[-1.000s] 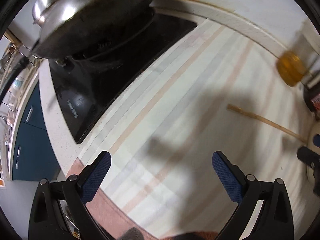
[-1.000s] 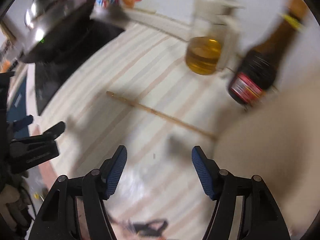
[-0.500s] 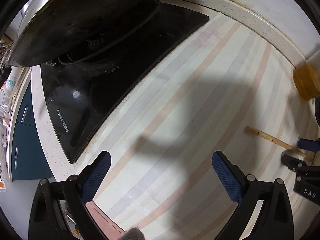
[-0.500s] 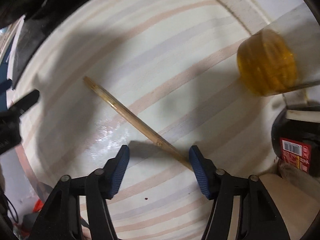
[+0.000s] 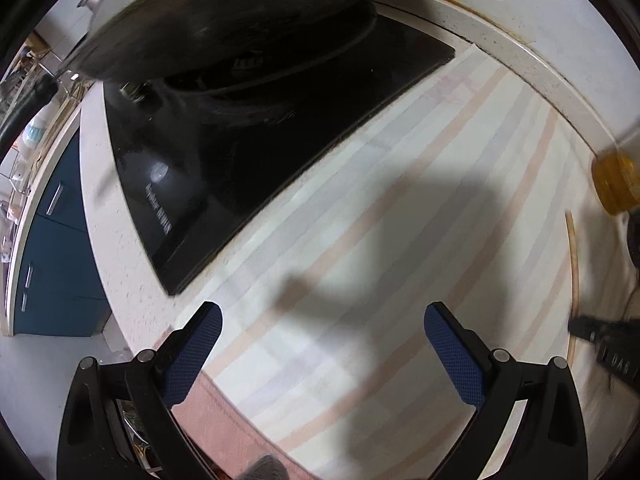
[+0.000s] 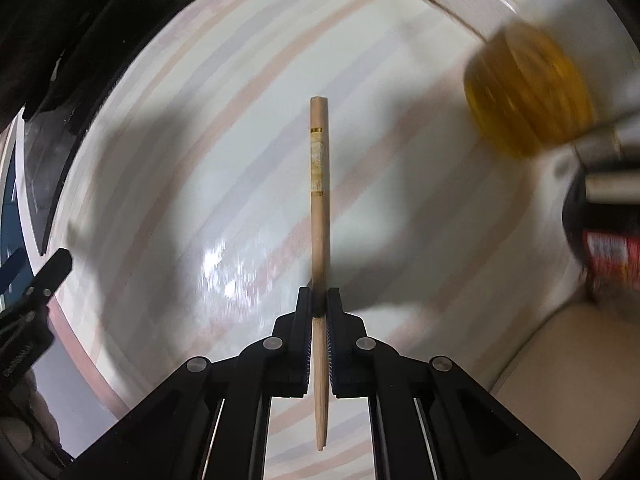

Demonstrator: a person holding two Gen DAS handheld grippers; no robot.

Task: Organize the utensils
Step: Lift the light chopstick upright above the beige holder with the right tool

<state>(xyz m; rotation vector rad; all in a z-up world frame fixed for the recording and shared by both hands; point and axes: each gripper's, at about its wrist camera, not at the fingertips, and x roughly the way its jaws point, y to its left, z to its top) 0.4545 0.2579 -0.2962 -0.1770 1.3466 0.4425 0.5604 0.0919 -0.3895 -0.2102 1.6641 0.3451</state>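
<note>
A single wooden chopstick [image 6: 319, 200] with a pale label band points straight ahead in the right wrist view. My right gripper [image 6: 319, 300] is shut on it, about a third of the way up from its thin end, which sticks out behind the jaws. The chopstick also shows at the right edge of the left wrist view [image 5: 574, 264], with the right gripper's black body [image 5: 608, 340] around it. My left gripper [image 5: 320, 344] is open and empty above the striped mat [image 5: 400, 240].
A black cooktop [image 5: 240, 152] with a steel wok [image 5: 224, 8] lies at the far left. An oil bottle [image 6: 524, 96] and a dark sauce bottle [image 6: 608, 236] stand at the right. A beige board [image 6: 568, 360] lies at the lower right. The counter edge [image 5: 108, 240] drops off on the left.
My right gripper has closed on the chopstick, which lay diagonally between its open jaws before and now points straight ahead. My left gripper stayed open and shifted slightly.
</note>
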